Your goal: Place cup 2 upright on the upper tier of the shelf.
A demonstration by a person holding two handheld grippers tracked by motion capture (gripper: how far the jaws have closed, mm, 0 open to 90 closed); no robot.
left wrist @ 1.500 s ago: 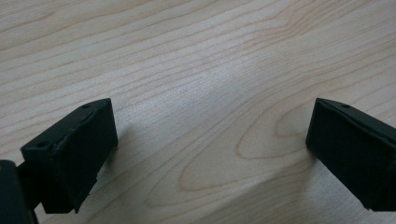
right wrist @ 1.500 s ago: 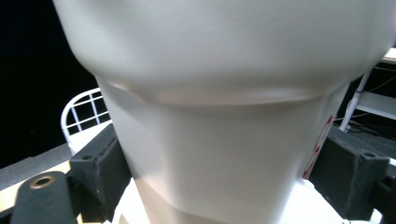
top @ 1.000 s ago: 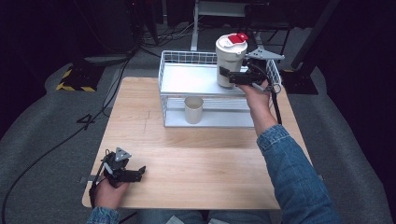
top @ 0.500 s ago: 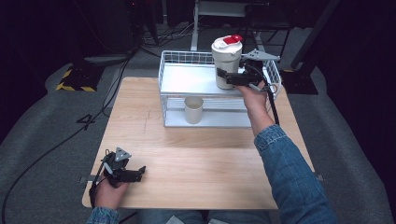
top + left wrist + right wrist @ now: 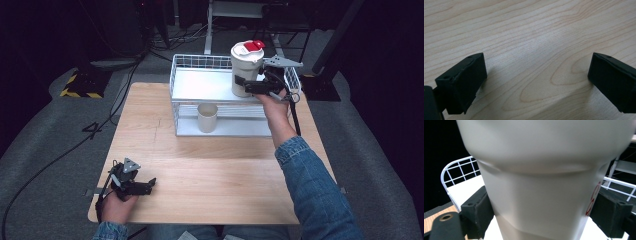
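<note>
Right tool (image 5: 248,85) clamped on a tall cream tumbler (image 5: 245,70) with a red lid tab. Both black jaws press the tumbler's sides low on its body; in the right gripper view the tumbler (image 5: 544,182) sits squarely between them, red lettering at its right edge.

Tumbler upright at the right end of the upper shelf of a white wire rack (image 5: 200,62). Cannot tell whether its base rests on the shelf or hangs just above it.

Rack stands at the far edge of the tabletop (image 5: 210,175), right of centre. On its lower shelf, a small cream cup (image 5: 207,117), upright, well apart from the tumbler.

Left tool (image 5: 145,186) near the tabletop's near left corner, hand resting at the edge. Jaws wide apart over bare wood, nothing between them; left gripper view confirms.

Right forearm in a denim sleeve (image 5: 315,190) reaches across the tabletop's right side.
</note>
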